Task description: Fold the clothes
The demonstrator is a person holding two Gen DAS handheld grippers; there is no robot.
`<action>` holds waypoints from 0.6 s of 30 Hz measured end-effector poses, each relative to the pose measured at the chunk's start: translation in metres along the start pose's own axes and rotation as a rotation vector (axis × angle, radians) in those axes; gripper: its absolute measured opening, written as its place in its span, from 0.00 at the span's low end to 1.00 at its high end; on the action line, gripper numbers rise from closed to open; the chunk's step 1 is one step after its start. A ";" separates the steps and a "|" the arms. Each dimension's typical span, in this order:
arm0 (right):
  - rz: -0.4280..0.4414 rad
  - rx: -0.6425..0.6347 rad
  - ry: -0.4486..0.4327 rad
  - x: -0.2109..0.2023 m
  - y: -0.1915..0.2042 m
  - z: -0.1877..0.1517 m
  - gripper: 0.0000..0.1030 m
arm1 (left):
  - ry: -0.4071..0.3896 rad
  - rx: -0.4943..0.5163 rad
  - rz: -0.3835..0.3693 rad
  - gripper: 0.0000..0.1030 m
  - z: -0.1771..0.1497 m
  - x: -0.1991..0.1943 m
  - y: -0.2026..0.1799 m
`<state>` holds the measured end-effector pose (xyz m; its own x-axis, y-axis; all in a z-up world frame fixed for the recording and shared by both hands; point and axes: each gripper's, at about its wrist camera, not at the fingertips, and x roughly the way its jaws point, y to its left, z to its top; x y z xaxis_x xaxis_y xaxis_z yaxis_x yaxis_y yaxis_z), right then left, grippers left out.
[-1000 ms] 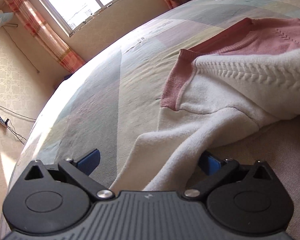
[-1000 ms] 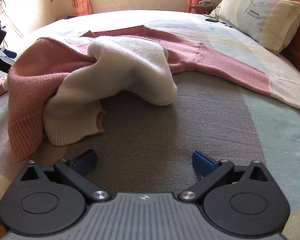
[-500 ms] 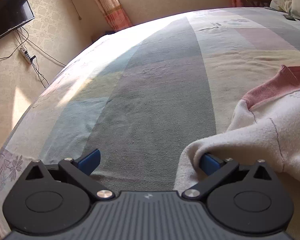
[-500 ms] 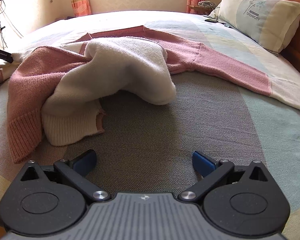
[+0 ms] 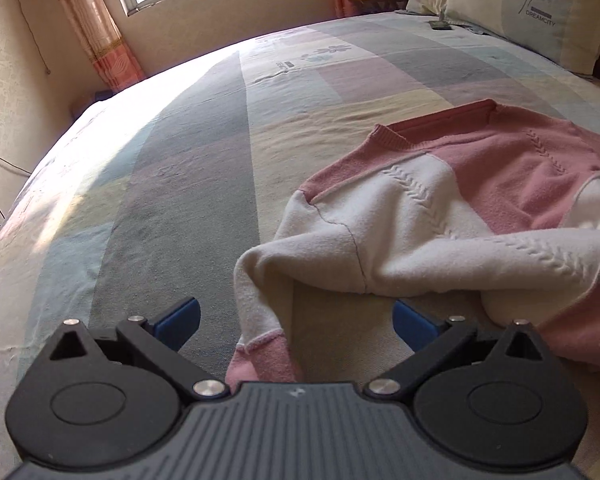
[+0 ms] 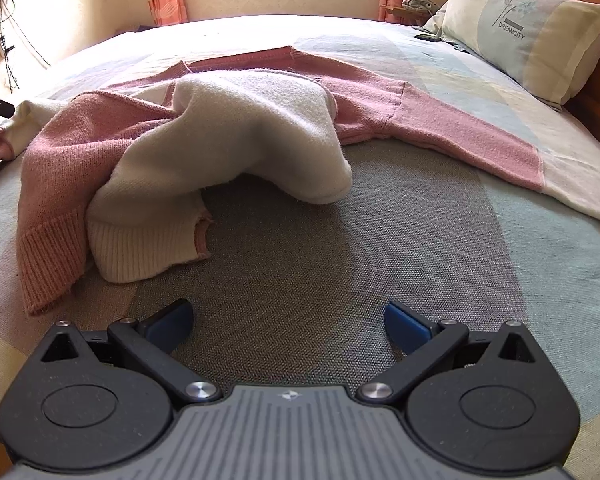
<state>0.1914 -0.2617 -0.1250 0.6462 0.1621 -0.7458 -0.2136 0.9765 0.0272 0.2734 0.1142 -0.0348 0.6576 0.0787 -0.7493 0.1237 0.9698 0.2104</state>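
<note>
My left tool (image 5: 296,318) has swung back round toward the pink-and-cream knitted sweater (image 5: 440,216): half a second ago cream knit was bunched over its right finger, now the jaws stand wide with the sweater's cream sleeve with a pink cuff (image 5: 262,320) lying loose between them, gripped by nothing. So that sleeve looks let go, or not yet pinched; I can't tell which.

Sweater (image 6: 220,128) sits crumpled on the patchwork bedspread (image 6: 340,272), left of middle and toward the foot edge, cream body humped up, other sleeve stretched out toward the printed pillow (image 6: 520,32) at the head corner. Not folded flat.

My right tool (image 6: 288,326) hasn't moved, jaws wide, empty, over bare bedspread just short of the heap.
</note>
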 end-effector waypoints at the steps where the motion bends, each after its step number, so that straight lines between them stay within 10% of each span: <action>1: -0.001 0.002 -0.001 -0.001 0.000 -0.001 1.00 | -0.002 0.012 -0.031 0.99 -0.003 -0.005 -0.013; 10: -0.028 0.011 -0.007 -0.014 -0.001 -0.016 1.00 | -0.060 0.097 -0.284 0.99 -0.029 -0.052 -0.124; 18: -0.021 0.020 -0.043 -0.026 -0.005 -0.030 1.00 | -0.077 0.002 -0.352 0.99 -0.038 -0.052 -0.177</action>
<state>0.1536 -0.2750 -0.1260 0.6813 0.1468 -0.7171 -0.1850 0.9824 0.0254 0.1888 -0.0525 -0.0571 0.6282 -0.2781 -0.7267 0.3542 0.9338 -0.0512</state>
